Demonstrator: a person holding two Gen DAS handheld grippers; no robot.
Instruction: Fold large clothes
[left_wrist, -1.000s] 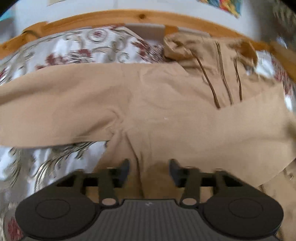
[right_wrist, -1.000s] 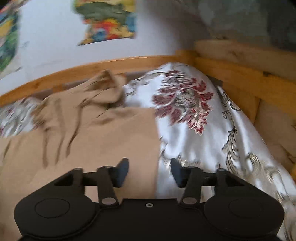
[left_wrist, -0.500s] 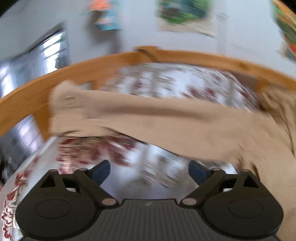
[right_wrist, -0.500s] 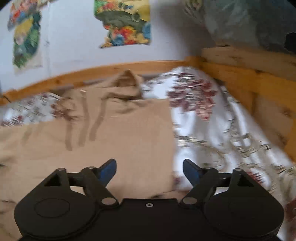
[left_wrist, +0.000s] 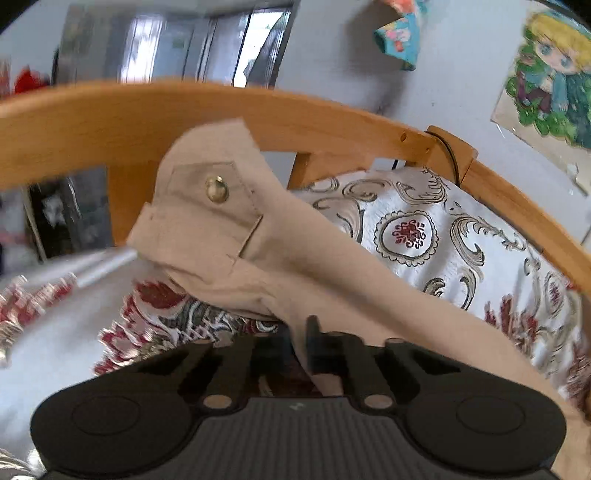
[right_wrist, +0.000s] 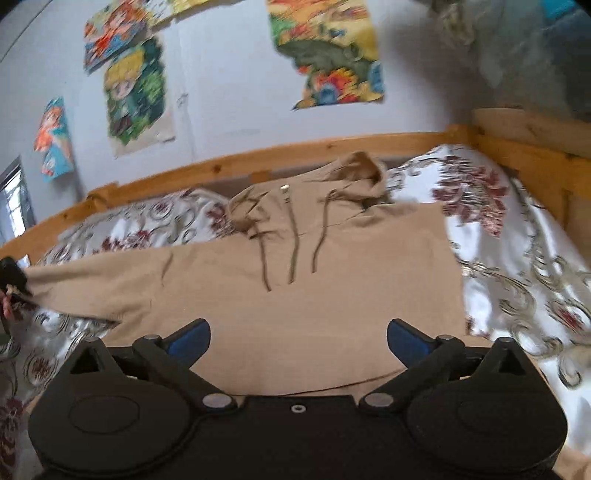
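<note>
My left gripper (left_wrist: 299, 343) is pinched on the sleeve (left_wrist: 258, 240) of the tan cotton hooded jacket (right_wrist: 295, 295), cuff snap upper left. Right gripper (right_wrist: 298, 341) gapes wide over the body at frame centre. Carry sleeve flat across chest, keep tension, avoid bunching.

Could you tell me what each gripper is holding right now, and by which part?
The left gripper pinches the tan jacket's sleeve near its cuff; the right gripper holds nothing.

Tan hoodie (right_wrist: 332, 295), red-floral white bedspread (right_wrist: 517, 258)
</note>
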